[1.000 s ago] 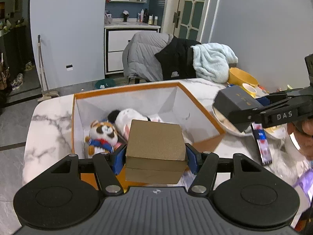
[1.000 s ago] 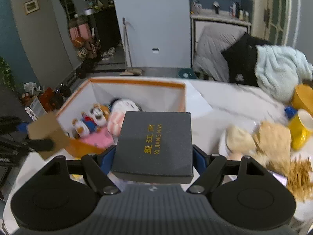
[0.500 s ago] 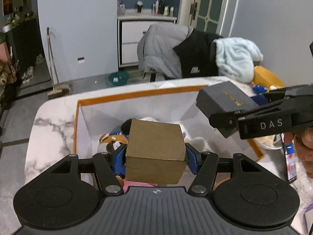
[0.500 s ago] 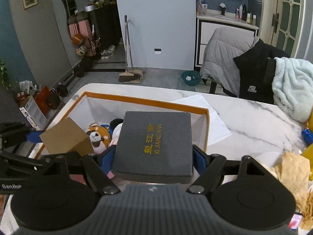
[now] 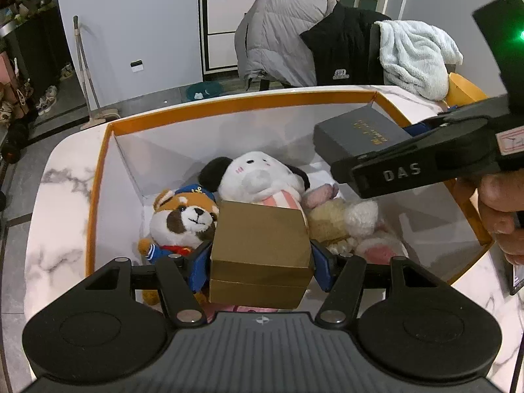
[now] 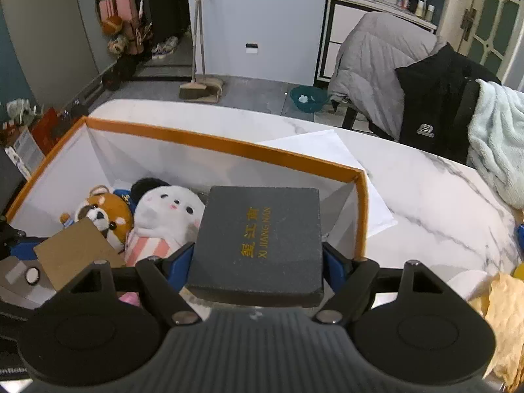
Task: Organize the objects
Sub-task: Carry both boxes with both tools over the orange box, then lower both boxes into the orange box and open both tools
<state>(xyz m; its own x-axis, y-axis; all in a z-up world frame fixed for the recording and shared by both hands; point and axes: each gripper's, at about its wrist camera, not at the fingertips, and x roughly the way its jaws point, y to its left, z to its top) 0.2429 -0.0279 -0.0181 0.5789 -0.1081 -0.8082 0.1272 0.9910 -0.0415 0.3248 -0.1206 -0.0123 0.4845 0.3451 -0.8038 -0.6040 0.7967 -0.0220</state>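
My left gripper (image 5: 260,262) is shut on a gold cardboard box (image 5: 260,249) and holds it over the near side of the orange-rimmed white storage box (image 5: 229,103). My right gripper (image 6: 257,255) is shut on a flat dark grey box with gold lettering (image 6: 262,239), which hangs above the storage box's right part; that box also shows in the left wrist view (image 5: 357,131). Inside the storage box lie a red panda plush (image 5: 183,216), a white and pink plush (image 5: 258,177) and a cream plush (image 5: 347,222).
The storage box stands on a white marble table (image 6: 425,183). A sheet of paper (image 6: 327,150) lies behind the box. A chair draped with grey and black jackets (image 6: 409,82) and a pale blue blanket (image 6: 497,137) stands beyond the table. Crumpled brown paper (image 6: 504,311) lies at the right.
Both grippers have moved forward over the storage box with their boxes and lowered toward it. The plush toys now show closer below.
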